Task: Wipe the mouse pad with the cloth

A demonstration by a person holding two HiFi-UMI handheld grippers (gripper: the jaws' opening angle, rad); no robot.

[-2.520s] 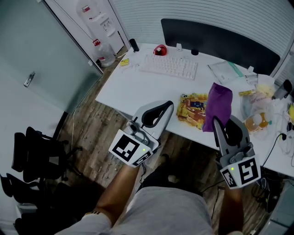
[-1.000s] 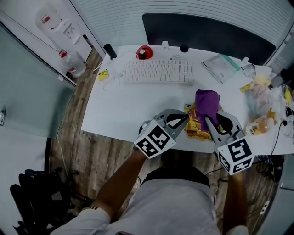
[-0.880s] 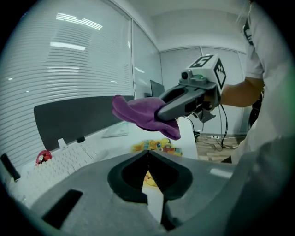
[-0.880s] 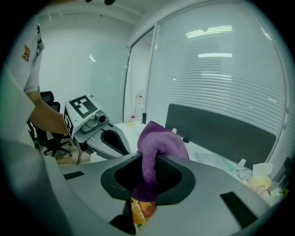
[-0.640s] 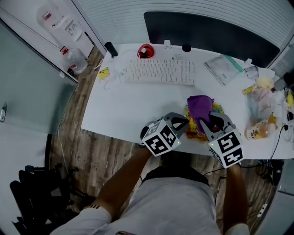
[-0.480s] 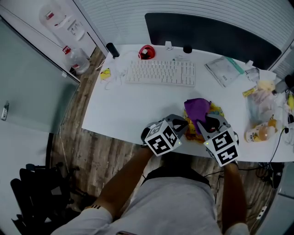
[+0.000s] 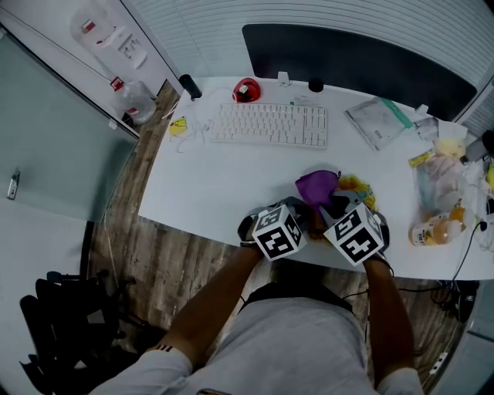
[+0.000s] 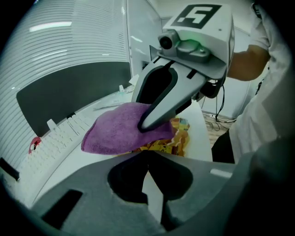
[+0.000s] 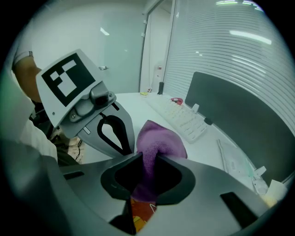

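The right gripper (image 9: 146, 159) is clamped on a fold of the purple cloth (image 9: 159, 138), a soft, fuzzy rag bunched into a peak at the lower middle of the head view. Under it lies the mouse pad (image 8: 179, 134), flat and printed in yellow and orange, at the near edge of the smooth white desk (image 7: 216, 177). The left gripper (image 8: 147, 154) has its grey jaws pressed together on nothing, just left of the cloth. A white keyboard (image 7: 268, 125) lies higher up.

white desk (image 7: 216, 173) on wood-plank floor (image 7: 166, 251), slatted blinds (image 7: 324, 11) behind.
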